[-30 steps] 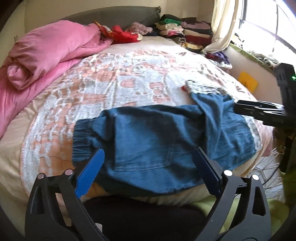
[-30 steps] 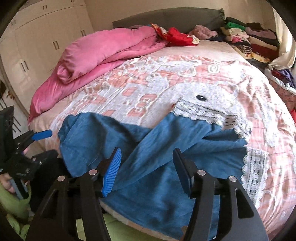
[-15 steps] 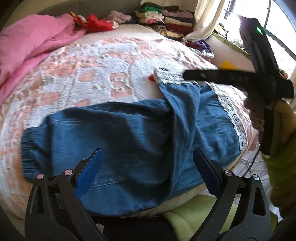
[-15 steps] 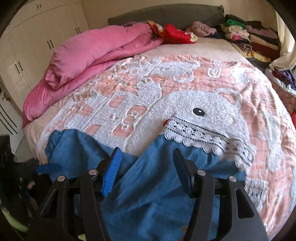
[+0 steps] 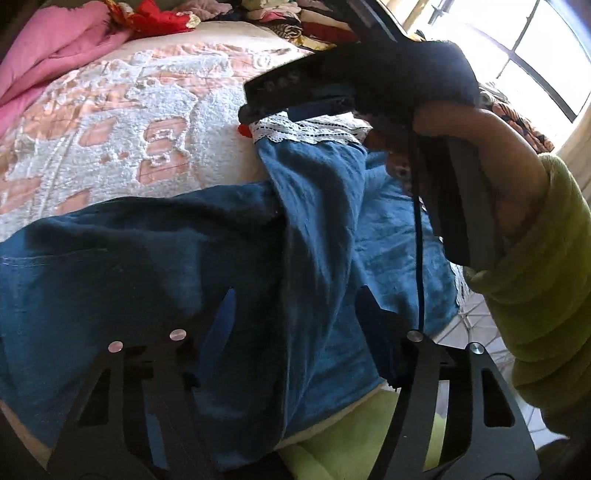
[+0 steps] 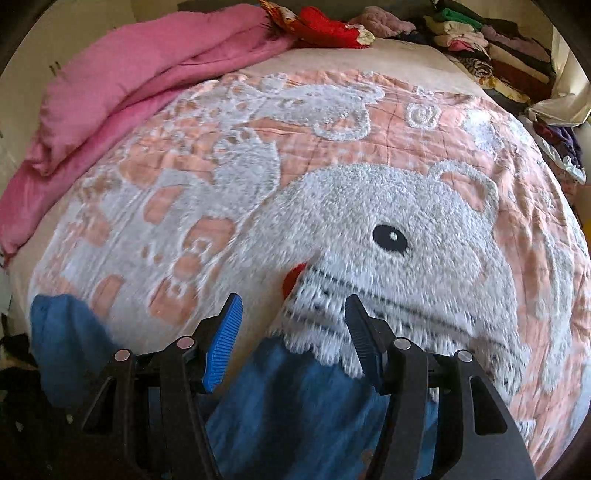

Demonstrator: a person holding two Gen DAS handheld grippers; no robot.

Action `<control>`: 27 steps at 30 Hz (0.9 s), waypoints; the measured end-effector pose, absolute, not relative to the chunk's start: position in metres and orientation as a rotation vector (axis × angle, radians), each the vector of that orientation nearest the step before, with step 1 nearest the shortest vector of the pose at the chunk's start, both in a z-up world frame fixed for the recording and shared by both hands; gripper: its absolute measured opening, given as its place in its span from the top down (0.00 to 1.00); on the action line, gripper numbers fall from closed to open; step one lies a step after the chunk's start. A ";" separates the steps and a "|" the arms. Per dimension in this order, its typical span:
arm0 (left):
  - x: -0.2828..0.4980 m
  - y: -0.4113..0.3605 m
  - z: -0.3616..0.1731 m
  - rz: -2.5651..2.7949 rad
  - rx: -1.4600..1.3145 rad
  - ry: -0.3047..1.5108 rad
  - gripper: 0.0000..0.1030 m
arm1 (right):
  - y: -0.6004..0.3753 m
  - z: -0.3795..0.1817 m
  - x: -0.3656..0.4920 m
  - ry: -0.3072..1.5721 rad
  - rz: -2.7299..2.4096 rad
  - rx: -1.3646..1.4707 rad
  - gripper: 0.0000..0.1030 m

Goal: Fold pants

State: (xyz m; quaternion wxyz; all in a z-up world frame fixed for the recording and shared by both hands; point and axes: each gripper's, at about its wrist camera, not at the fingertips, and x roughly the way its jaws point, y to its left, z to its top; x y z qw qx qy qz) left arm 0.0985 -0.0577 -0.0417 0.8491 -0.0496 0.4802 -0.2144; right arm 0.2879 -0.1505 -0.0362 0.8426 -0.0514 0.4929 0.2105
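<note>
Blue denim pants (image 5: 184,266) with a white lace hem (image 5: 306,129) lie spread across the near edge of the bed. My left gripper (image 5: 295,325) is open, low over the middle of the pants, with a raised fold of cloth running between its fingers. My right gripper (image 6: 293,325) is open above the lace hem (image 6: 332,332) of the pants (image 6: 295,398). It also shows in the left wrist view (image 5: 295,99), held by a hand in a green sleeve. A cuff of the pants (image 6: 62,332) lies at the left.
The bed has a pink and white bedspread (image 6: 332,166) with an animal pattern. A pink duvet (image 6: 129,92) is bunched at the far left. Red cloth (image 6: 325,27) and stacks of folded clothes (image 6: 491,55) lie at the far side. A window (image 5: 535,48) is at the right.
Both grippers have moved forward and lower over the pants. The right gripper has advanced to the lace hem and now looms large in the left wrist view.
</note>
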 end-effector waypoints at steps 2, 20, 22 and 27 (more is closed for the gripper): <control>0.102 -0.058 -0.047 -0.447 -0.117 1.002 0.47 | -0.147 -0.042 0.298 1.058 0.426 -0.107 0.45; 0.086 -0.074 -0.061 -0.457 -0.031 0.975 0.65 | -0.191 -0.036 0.299 0.969 0.446 0.023 0.90; 0.087 -0.073 -0.062 -0.453 -0.030 0.972 0.64 | -0.202 -0.025 0.288 0.943 0.448 0.039 0.90; 0.083 -0.076 -0.058 -0.442 -0.014 0.960 0.64 | -0.245 0.005 0.251 0.867 0.427 0.094 0.90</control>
